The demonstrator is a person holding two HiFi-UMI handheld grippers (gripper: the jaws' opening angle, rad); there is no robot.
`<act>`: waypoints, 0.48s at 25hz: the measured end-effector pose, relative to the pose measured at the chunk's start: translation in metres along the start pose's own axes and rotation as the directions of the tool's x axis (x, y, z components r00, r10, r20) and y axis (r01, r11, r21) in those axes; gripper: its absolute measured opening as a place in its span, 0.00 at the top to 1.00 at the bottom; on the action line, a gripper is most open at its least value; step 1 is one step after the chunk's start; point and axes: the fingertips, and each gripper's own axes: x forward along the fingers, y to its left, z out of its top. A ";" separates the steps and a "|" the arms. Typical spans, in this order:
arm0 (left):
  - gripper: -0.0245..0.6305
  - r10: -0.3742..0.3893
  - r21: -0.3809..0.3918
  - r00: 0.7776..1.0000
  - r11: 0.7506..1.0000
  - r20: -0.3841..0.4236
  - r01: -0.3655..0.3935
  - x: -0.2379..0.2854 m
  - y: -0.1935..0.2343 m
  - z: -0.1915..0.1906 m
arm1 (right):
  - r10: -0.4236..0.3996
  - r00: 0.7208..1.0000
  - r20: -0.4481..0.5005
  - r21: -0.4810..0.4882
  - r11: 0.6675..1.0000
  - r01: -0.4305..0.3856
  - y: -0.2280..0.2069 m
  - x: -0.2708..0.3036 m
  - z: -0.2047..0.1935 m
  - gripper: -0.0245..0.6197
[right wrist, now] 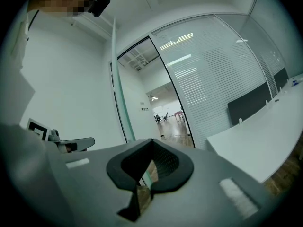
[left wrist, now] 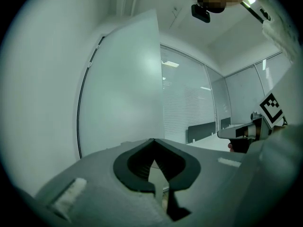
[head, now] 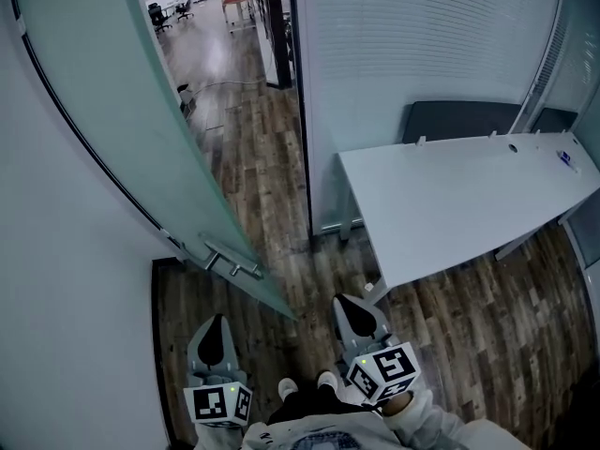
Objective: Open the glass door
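The frosted glass door (head: 122, 111) stands swung open into the room, its free edge near my feet. Its metal bar handle (head: 232, 262) sits low on the leaf, just ahead of my left gripper (head: 214, 340), which is apart from it, shut and holding nothing. In the left gripper view the jaws (left wrist: 153, 140) meet at the tips in front of the door leaf (left wrist: 123, 89). My right gripper (head: 354, 315) hangs right of the door's edge, shut and empty. In the right gripper view it (right wrist: 151, 139) points at the door's thin edge (right wrist: 118, 89) and the open doorway.
A white desk (head: 459, 195) fills the right side, with dark chair backs (head: 459, 120) behind it. A glass wall with blinds (head: 422, 36) runs along the back. Beyond the doorway, a wood-floored corridor (head: 244, 92) leads to an office. A white wall (head: 56, 279) stands at left.
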 end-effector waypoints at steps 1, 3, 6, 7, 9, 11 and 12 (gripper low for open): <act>0.96 0.001 0.004 1.000 1.000 -0.003 -0.001 -0.001 -0.001 0.000 | 0.004 1.000 -0.002 0.000 1.000 -0.004 0.003 0.000 -0.001 0.96; 0.96 -0.001 0.016 1.000 1.000 -0.003 0.002 -0.003 -0.003 0.003 | 0.009 1.000 -0.002 -0.002 1.000 -0.009 0.007 -0.001 -0.001 0.96; 0.96 -0.009 0.033 1.000 0.999 0.005 0.009 -0.008 0.000 0.004 | 0.008 1.000 0.008 -0.009 1.000 -0.008 0.018 -0.004 0.001 0.96; 0.96 -0.010 0.033 1.000 0.999 0.005 0.010 -0.012 0.002 0.005 | 0.006 1.000 0.011 -0.012 1.000 -0.006 0.022 -0.005 0.000 0.96; 0.96 -0.012 0.029 1.000 1.000 0.005 0.012 -0.019 0.008 0.006 | 0.002 1.000 0.019 -0.017 1.000 -0.002 0.034 -0.008 0.000 0.96; 0.96 -0.023 0.030 1.000 0.999 0.004 0.023 -0.025 0.016 0.004 | -0.007 1.000 0.023 -0.023 1.000 0.008 0.046 -0.010 -0.003 0.96; 0.96 -0.033 0.029 0.999 0.999 0.003 0.033 -0.028 0.020 0.001 | -0.014 1.000 0.021 -0.027 1.000 0.015 0.052 -0.010 -0.006 0.96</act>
